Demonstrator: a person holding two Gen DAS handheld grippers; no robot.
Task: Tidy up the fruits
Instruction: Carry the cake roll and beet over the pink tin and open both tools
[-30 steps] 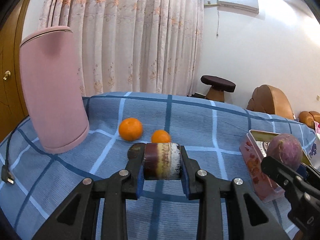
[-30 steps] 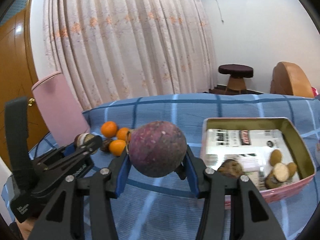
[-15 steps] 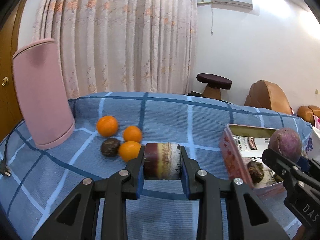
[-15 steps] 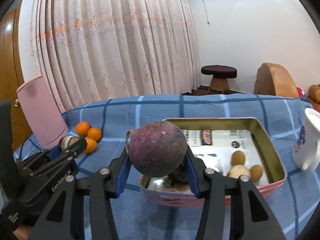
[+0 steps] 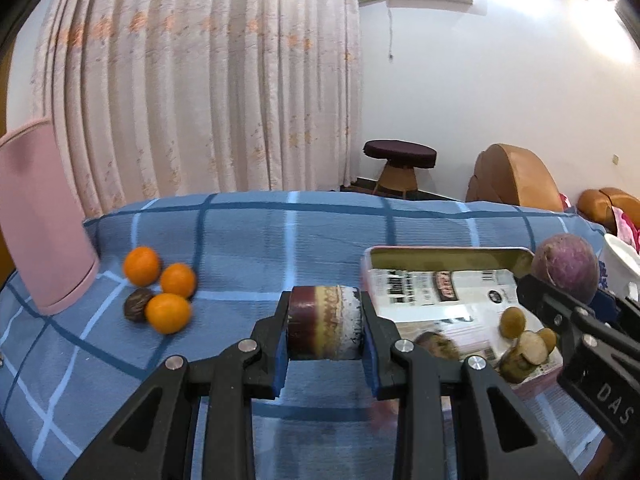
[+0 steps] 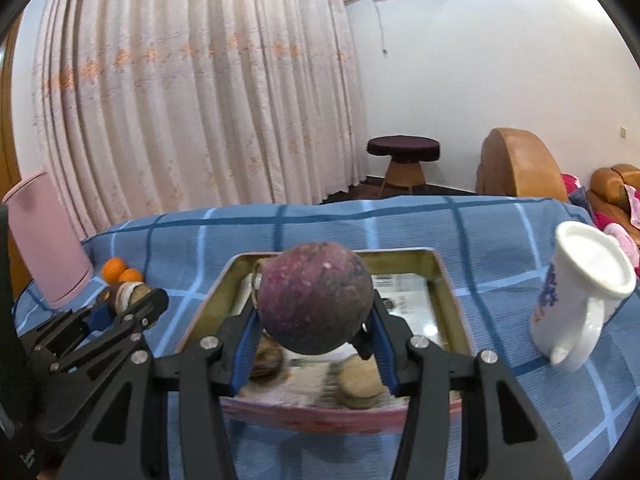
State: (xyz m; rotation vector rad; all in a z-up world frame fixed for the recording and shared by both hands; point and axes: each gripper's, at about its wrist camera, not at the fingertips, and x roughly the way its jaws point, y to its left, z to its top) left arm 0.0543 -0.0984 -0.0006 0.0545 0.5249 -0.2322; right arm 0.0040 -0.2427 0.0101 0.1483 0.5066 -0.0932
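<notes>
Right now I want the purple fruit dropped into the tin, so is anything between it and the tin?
Nothing visible: the purple fruit hangs in the right hand-held gripper above the open tin.

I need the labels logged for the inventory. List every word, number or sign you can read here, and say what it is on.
"DAS": white letters on the black body of the right gripper, cut off at the frame edge.
Printed paper lining the pink rectangular tin: dark labels and a barcode, too blurred to read.
Blue pattern on the white ceramic mug: unreadable.
White print low on the left gripper: too small.
</notes>
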